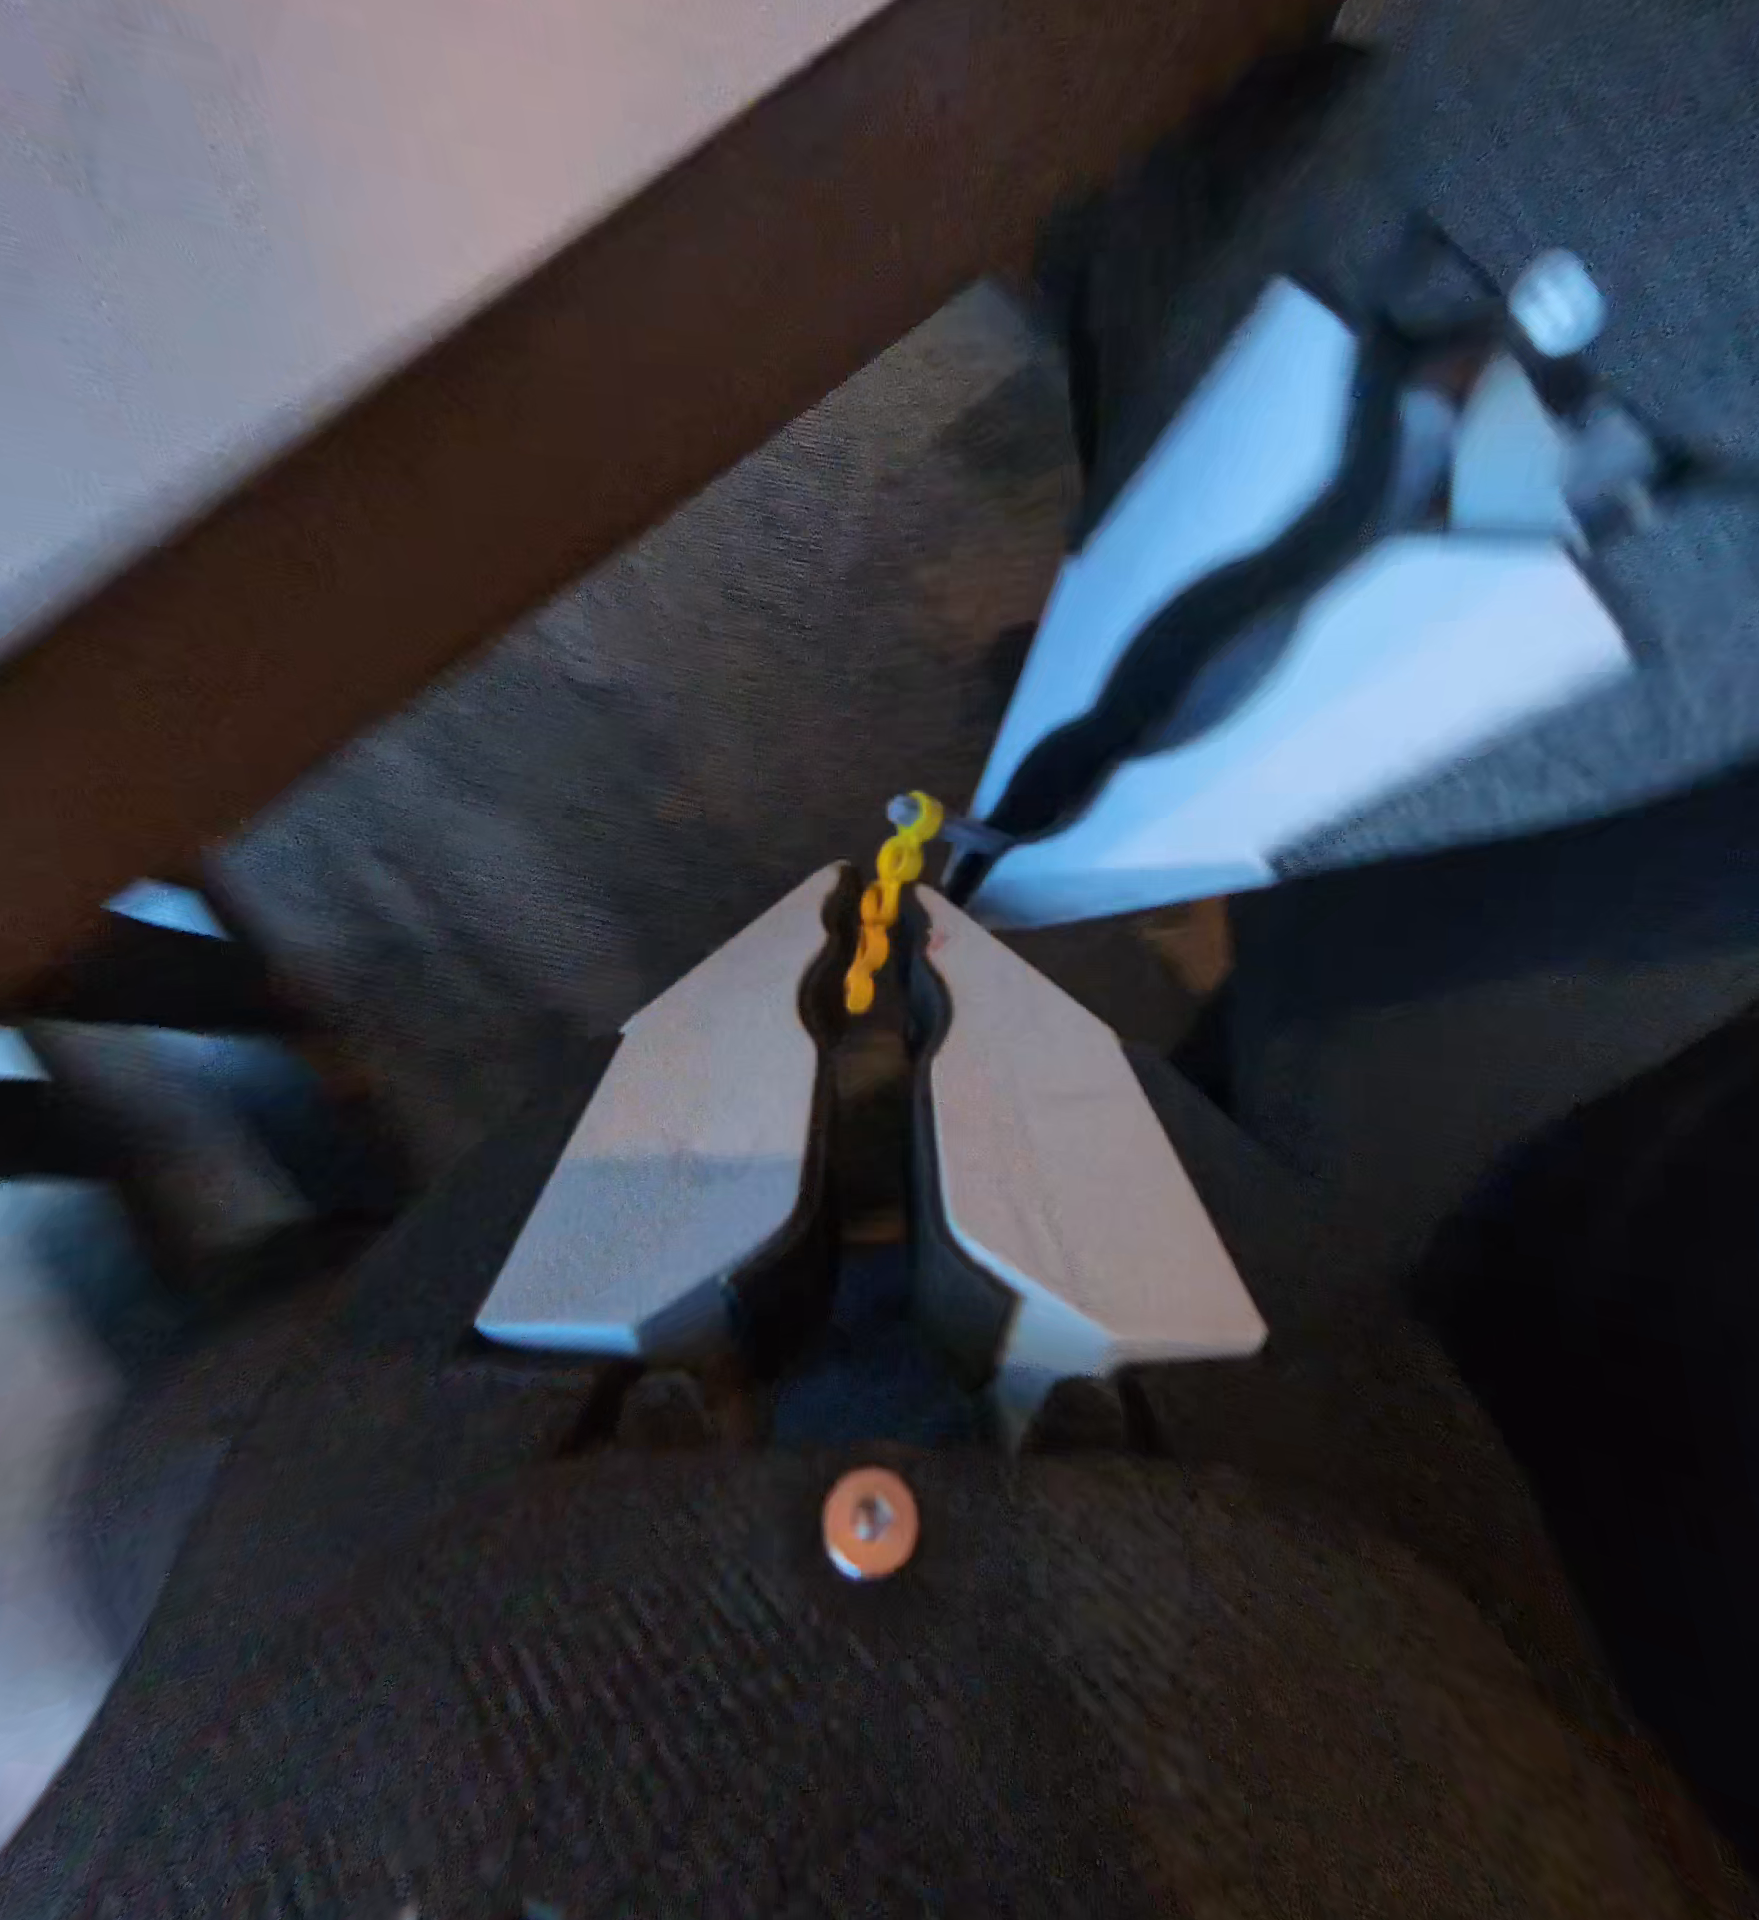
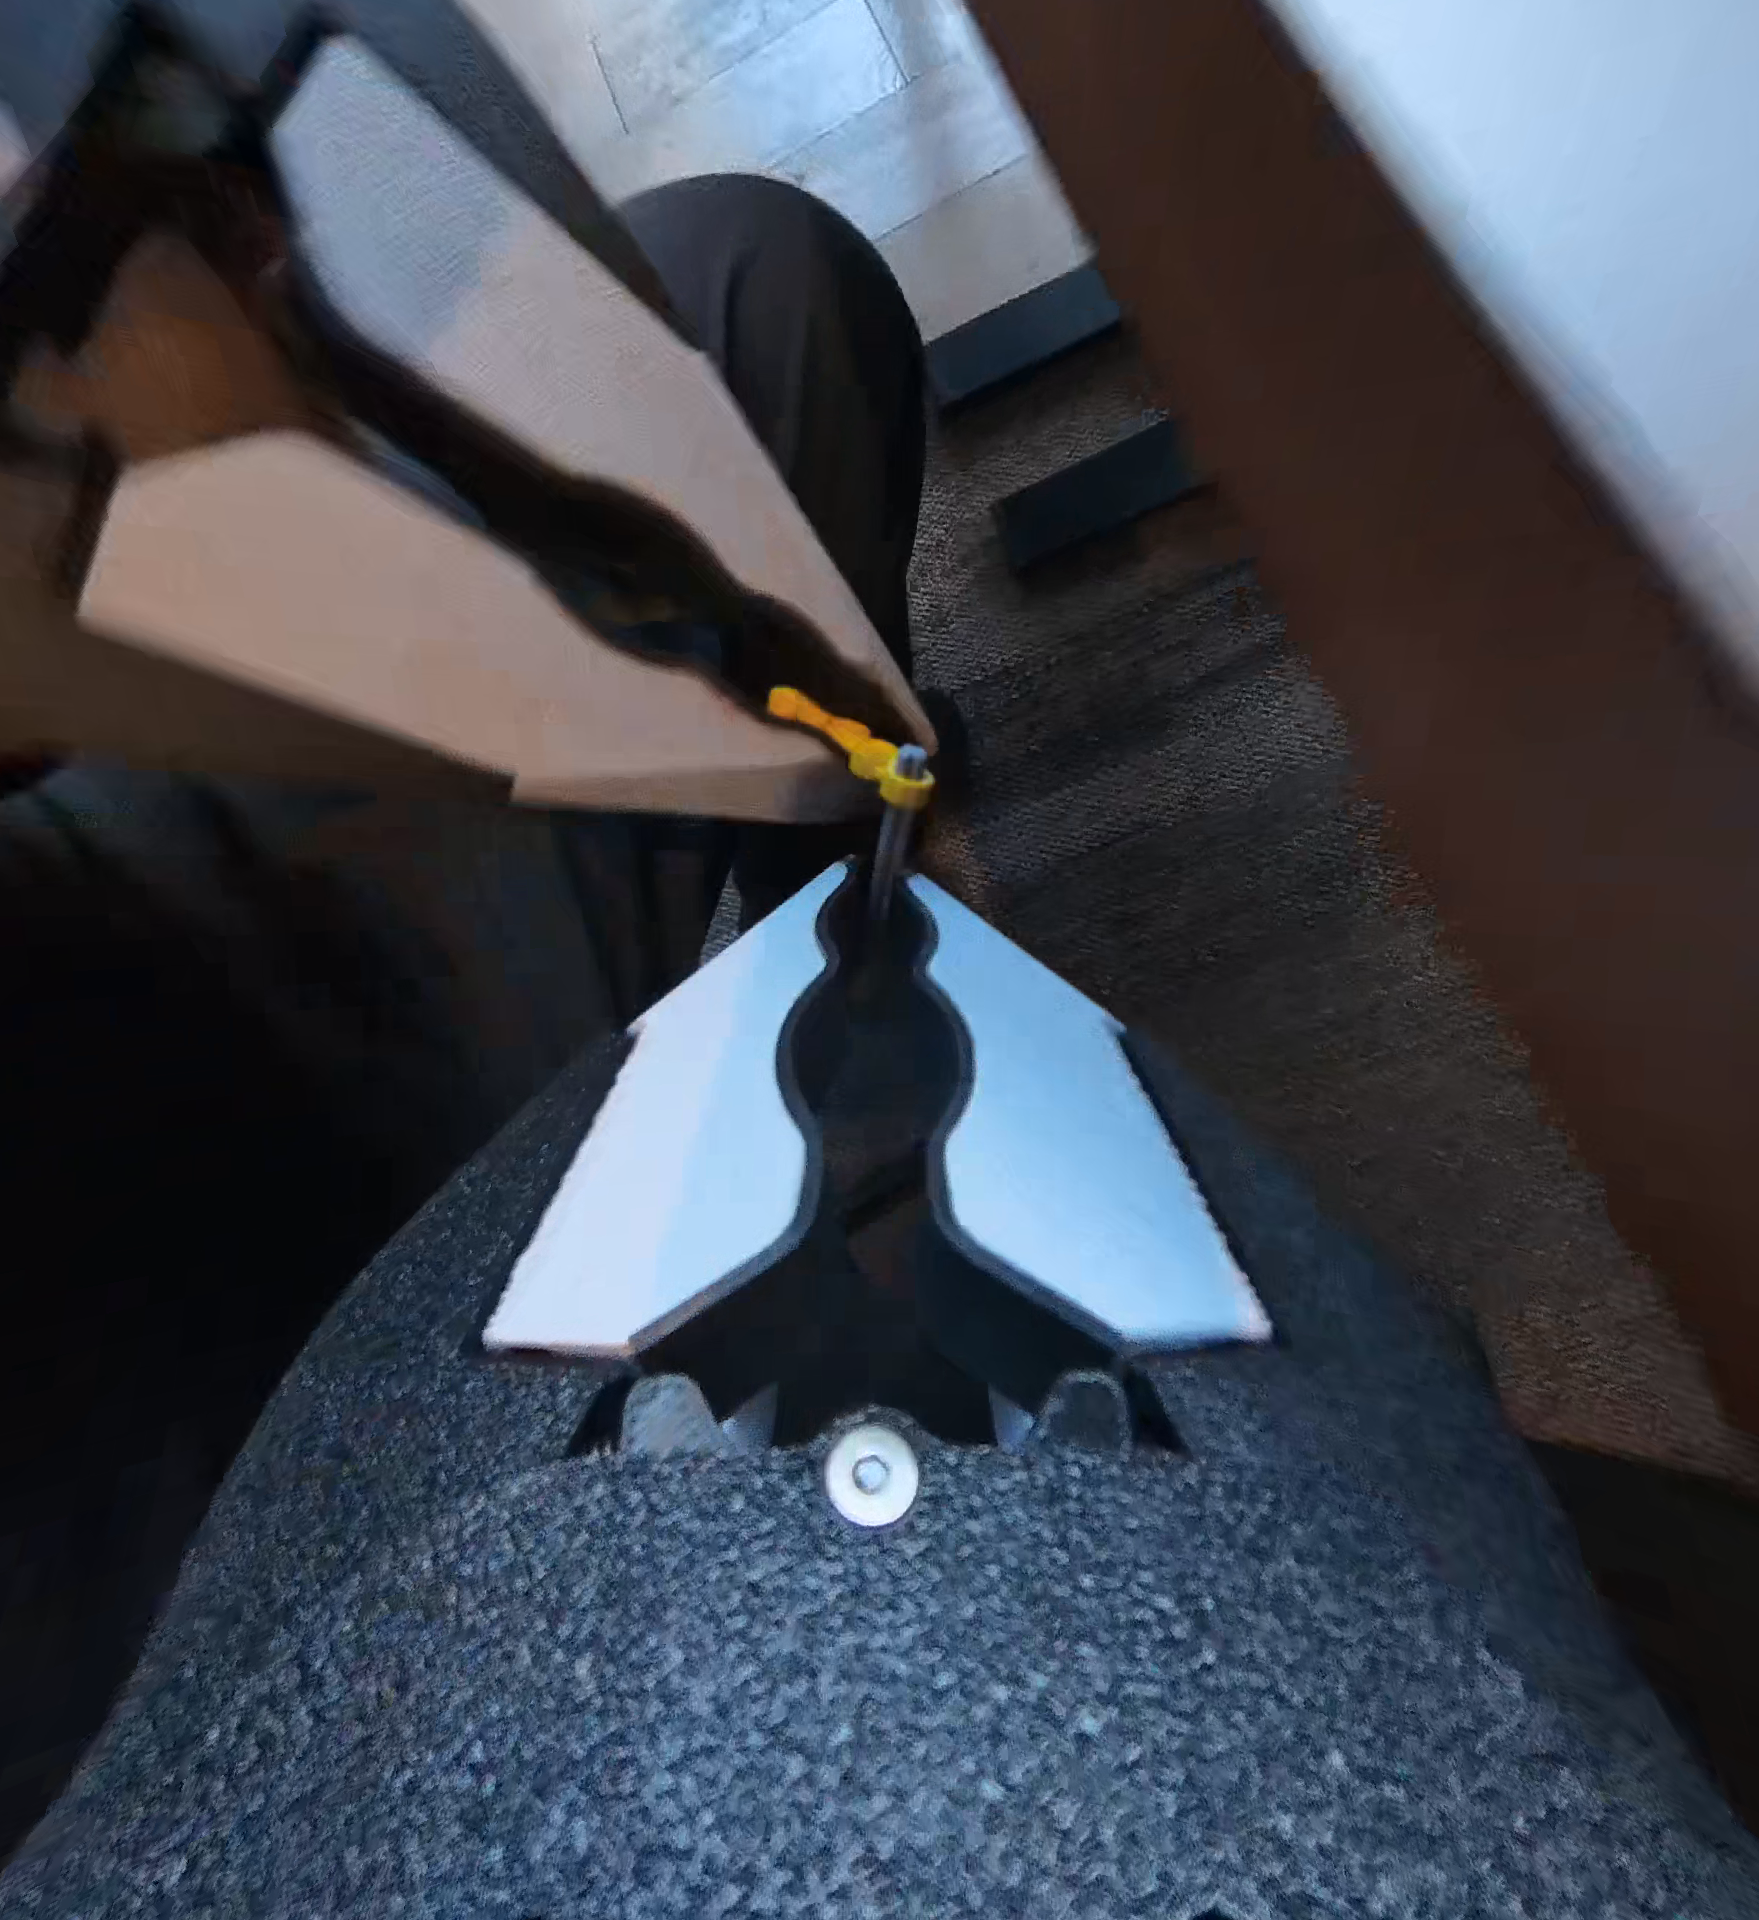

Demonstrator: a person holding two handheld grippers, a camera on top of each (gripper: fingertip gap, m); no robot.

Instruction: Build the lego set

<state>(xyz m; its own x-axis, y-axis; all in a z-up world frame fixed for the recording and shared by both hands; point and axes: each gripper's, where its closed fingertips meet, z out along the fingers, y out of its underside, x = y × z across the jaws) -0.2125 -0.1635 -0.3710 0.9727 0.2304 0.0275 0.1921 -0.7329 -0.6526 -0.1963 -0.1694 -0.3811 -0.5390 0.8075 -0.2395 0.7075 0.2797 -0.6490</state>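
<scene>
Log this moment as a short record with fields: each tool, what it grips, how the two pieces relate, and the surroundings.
left tool: shut on the yellow plastic link strip, which sticks out past its tips
right tool: shut on the thin dark pin
relation: the pin's far end sits in the ring at the strip's end; tool tips nearly meet
held height: both in the air, above the grey-brown carpet
surroundings: brown wooden table edge beside the tools
image quality: blurred, fine detail unclear
</scene>
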